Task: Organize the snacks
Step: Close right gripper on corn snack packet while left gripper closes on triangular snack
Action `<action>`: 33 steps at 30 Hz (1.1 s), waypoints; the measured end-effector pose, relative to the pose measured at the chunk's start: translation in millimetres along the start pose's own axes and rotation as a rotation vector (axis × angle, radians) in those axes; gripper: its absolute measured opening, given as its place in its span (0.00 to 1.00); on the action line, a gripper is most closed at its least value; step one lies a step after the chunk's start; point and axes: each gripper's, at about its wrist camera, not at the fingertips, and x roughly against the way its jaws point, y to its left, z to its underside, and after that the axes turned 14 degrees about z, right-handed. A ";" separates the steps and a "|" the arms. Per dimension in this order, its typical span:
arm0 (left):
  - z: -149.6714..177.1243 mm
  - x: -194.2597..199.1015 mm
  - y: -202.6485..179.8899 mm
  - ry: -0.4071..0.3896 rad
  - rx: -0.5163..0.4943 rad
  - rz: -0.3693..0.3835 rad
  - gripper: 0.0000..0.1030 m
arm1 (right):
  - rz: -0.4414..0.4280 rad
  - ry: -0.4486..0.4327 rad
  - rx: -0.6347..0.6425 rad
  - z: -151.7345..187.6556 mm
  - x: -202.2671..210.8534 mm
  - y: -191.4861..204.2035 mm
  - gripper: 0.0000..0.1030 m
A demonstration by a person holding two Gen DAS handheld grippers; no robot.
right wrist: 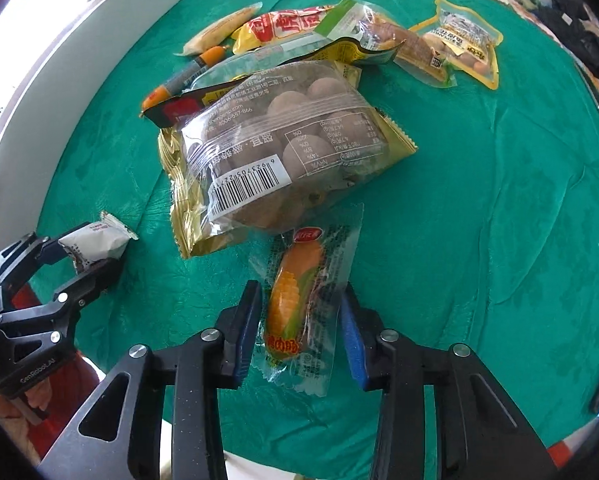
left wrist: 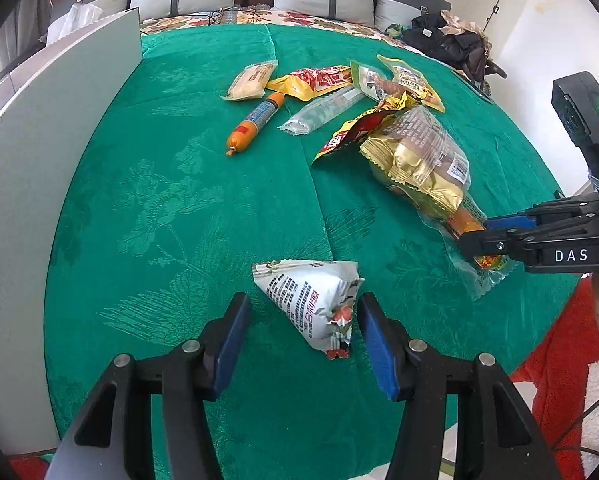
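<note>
A small white printed snack packet lies on the green cloth between the fingers of my left gripper. Its jaws are open, with a strip of cloth showing between the left pad and the packet. The right wrist view shows the same packet and left gripper at the far left. My right gripper points steeply down, shut on a clear packet holding a corn-shaped snack. Both pads touch its wrapper. In the left wrist view the right gripper holds that corn packet at the right.
A clear bag of brown balls rests on a gold bag just beyond the corn packet. Farther back lie an orange sausage, a yellow-red packet and several other snacks. A white panel borders the cloth's left side. A red sleeve is at right.
</note>
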 end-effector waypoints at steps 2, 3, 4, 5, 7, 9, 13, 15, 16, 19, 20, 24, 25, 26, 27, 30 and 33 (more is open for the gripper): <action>-1.0 0.0 0.1 0.011 -0.001 0.019 0.59 | -0.006 0.012 -0.004 3.8 4.5 -10.8 0.32; -1.0 0.0 -0.3 0.016 -0.006 0.025 0.60 | -0.006 0.018 -0.008 5.4 5.5 -17.6 0.31; -1.1 -0.6 -1.1 0.021 -0.015 0.029 0.60 | -0.005 0.022 -0.015 8.9 6.7 -23.3 0.30; -1.3 -1.3 -2.3 0.026 -0.026 0.032 0.60 | -0.001 0.028 -0.023 12.1 8.1 -30.8 0.30; -3.2 -4.0 -4.7 0.031 -0.048 0.028 0.60 | 0.007 0.037 -0.034 19.1 8.9 -40.9 0.30; -6.0 -7.6 -7.6 0.036 -0.063 0.013 0.60 | 0.014 0.046 -0.034 21.9 3.9 -52.3 0.30; -7.8 -8.2 -8.5 0.042 -0.051 -0.005 0.28 | -0.014 0.052 -0.028 25.6 6.7 -55.6 0.30; -7.2 -2.4 -3.5 0.025 -0.011 0.028 0.24 | -0.057 0.059 -0.033 31.0 12.4 -54.0 0.27; -7.5 1.9 -0.9 0.011 0.009 0.035 0.22 | -0.066 0.057 -0.030 32.5 16.1 -50.8 0.25; -9.5 16.9 5.5 -0.036 0.055 0.067 0.22 | -0.089 0.026 -0.040 31.6 25.4 -47.9 0.19; -10.2 19.0 7.0 -0.043 0.061 0.074 0.22 | -0.095 0.017 -0.043 31.5 28.6 -46.1 0.18; -6.5 10.8 8.3 -0.017 0.061 0.056 0.23 | -0.049 -0.006 -0.024 27.0 32.6 -45.0 0.11; -4.7 7.1 7.4 -0.005 0.056 0.053 0.23 | -0.031 -0.006 -0.021 25.2 29.2 -45.4 0.12; -2.9 4.4 5.5 0.005 0.047 0.047 0.23 | -0.021 -0.007 -0.019 23.8 26.4 -46.8 0.12; -1.7 1.9 2.7 0.013 0.031 0.041 0.24 | -0.026 -0.011 -0.024 20.5 21.2 -50.0 0.14; -0.9 -5.7 -4.8 0.020 -0.009 0.036 0.42 | -0.069 0.013 -0.059 20.6 11.6 -61.0 0.22; -4.5 -10.7 -10.3 -0.002 -0.029 0.026 0.57 | -0.084 0.029 -0.071 22.1 4.9 -64.6 0.28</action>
